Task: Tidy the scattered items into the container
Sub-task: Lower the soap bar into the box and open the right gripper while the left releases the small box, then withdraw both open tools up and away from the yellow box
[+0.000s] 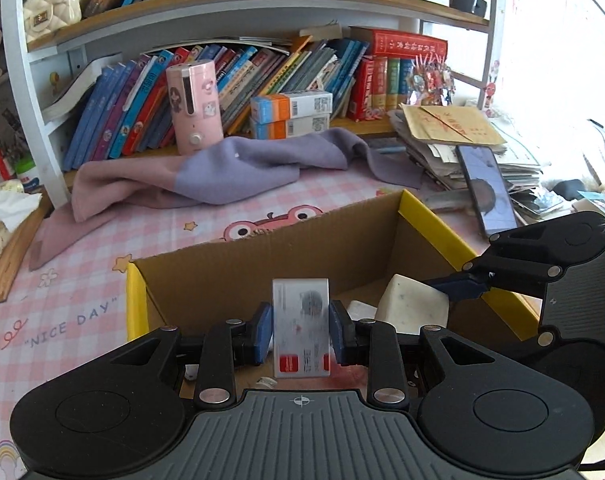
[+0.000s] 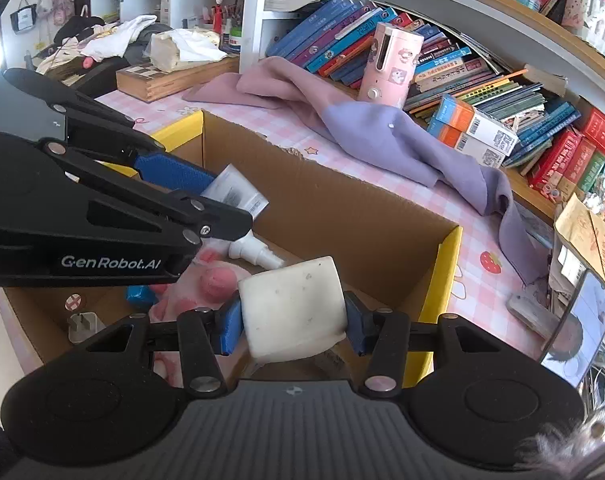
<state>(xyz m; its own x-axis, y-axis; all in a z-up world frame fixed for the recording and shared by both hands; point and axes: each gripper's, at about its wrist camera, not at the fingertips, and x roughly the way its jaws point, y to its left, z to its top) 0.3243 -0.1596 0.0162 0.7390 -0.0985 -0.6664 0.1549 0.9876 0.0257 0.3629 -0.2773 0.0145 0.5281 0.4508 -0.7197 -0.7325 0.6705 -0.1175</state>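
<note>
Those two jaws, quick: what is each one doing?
Left gripper: shut on a small flat packet.
Right gripper: shut on a white block.

Left gripper (image 1: 301,330) angled downward, blue pads (image 1: 263,330) clamped on a small flat packet (image 1: 301,328) held upright. Right gripper (image 2: 292,322) also tilted down, just beside the left, pads (image 2: 231,326) pressing both sides of a white block (image 2: 292,308).
</note>
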